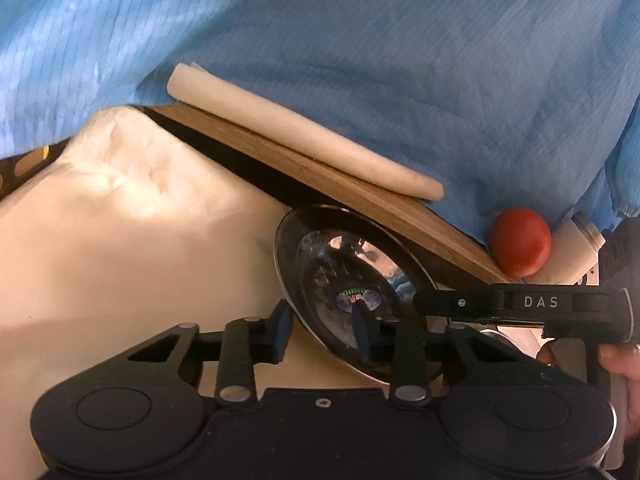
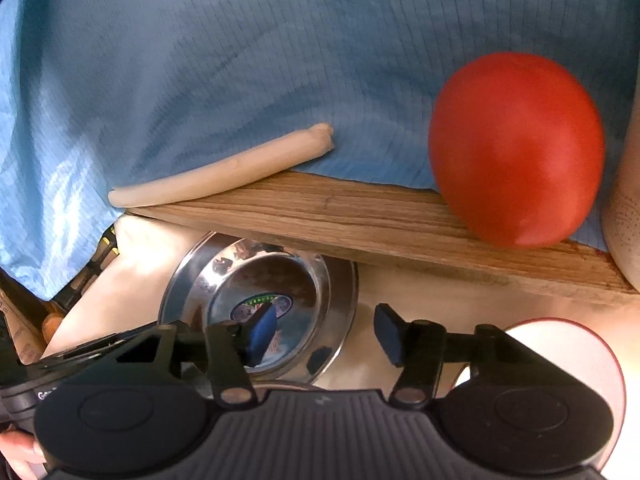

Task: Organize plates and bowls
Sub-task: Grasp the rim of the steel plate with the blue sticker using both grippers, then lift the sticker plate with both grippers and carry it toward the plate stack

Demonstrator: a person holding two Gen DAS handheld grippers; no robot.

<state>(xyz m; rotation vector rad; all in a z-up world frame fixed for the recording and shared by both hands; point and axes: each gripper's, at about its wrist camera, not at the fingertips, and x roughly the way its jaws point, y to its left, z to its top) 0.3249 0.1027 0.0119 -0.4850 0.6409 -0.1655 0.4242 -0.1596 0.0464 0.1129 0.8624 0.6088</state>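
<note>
A shiny steel plate (image 1: 352, 280) with a round sticker at its centre lies on the cream cloth just below a wooden board; it also shows in the right wrist view (image 2: 280, 280). My left gripper (image 1: 322, 332) is open, its jaws straddling the plate's near rim, one pad outside and one over the plate. My right gripper (image 2: 326, 334) is open, its left pad over the plate's inside and its right pad beyond the rim. A white bowl or plate with a red rim (image 2: 576, 360) sits under the right gripper's right side.
A wooden board (image 2: 380, 216) carries a red tomato (image 2: 516, 152) and a rolled cream cloth (image 2: 224, 168). A person in a blue garment (image 1: 360, 40) stands behind it. A white cylinder (image 1: 576, 248) stands beside the tomato. The right gripper's body (image 1: 520, 304) crosses the left view.
</note>
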